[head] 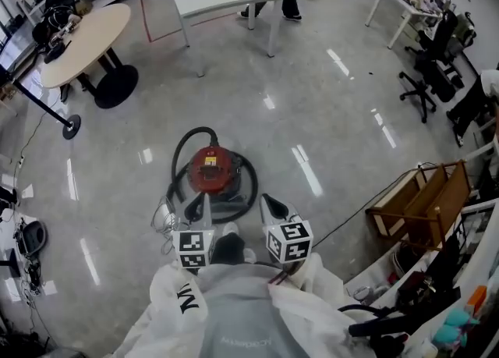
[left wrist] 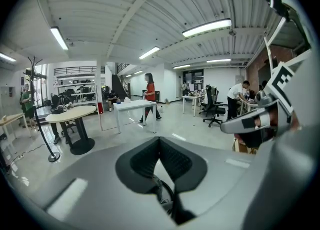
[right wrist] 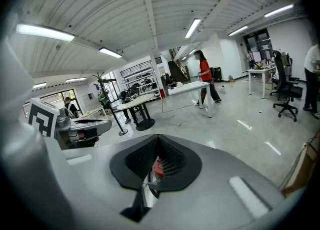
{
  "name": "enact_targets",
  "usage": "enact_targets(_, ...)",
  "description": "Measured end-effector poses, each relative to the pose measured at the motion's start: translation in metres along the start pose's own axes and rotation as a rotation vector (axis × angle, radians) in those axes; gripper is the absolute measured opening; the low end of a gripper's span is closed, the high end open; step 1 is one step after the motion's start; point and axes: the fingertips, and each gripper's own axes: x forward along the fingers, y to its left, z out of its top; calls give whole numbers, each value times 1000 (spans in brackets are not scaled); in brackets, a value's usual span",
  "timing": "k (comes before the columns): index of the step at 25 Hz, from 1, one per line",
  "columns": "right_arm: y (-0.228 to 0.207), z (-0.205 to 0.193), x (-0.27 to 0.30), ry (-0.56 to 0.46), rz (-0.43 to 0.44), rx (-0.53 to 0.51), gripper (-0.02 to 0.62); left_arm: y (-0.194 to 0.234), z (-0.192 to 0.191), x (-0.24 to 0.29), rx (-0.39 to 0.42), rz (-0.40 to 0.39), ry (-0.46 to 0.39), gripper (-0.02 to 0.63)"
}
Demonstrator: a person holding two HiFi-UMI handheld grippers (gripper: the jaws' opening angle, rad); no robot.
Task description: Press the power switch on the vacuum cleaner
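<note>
While the left gripper (head: 195,207) and the right gripper (head: 270,207) are both pinched together on nothing, the red vacuum cleaner (head: 212,173) sits on the floor (head: 327,107) just beyond and below them — nearer the left, so I'd press with that one.

The vacuum cleaner (head: 211,169) switch is too small to tell.

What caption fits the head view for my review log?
Person holds left tool and right tool, both shut, near a red vacuum cleaner, black hose looped around it, on a shiny floor.
</note>
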Motion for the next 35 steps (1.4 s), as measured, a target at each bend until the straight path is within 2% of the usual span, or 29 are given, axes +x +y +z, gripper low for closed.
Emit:
enact_targets(14,7,-1,47,83,27,-6,0,34,-21,28,-57,23,68,0)
enact_targets(35,0,44,125,121,14,-14,0,88,-4,96,-82,1,95,0)
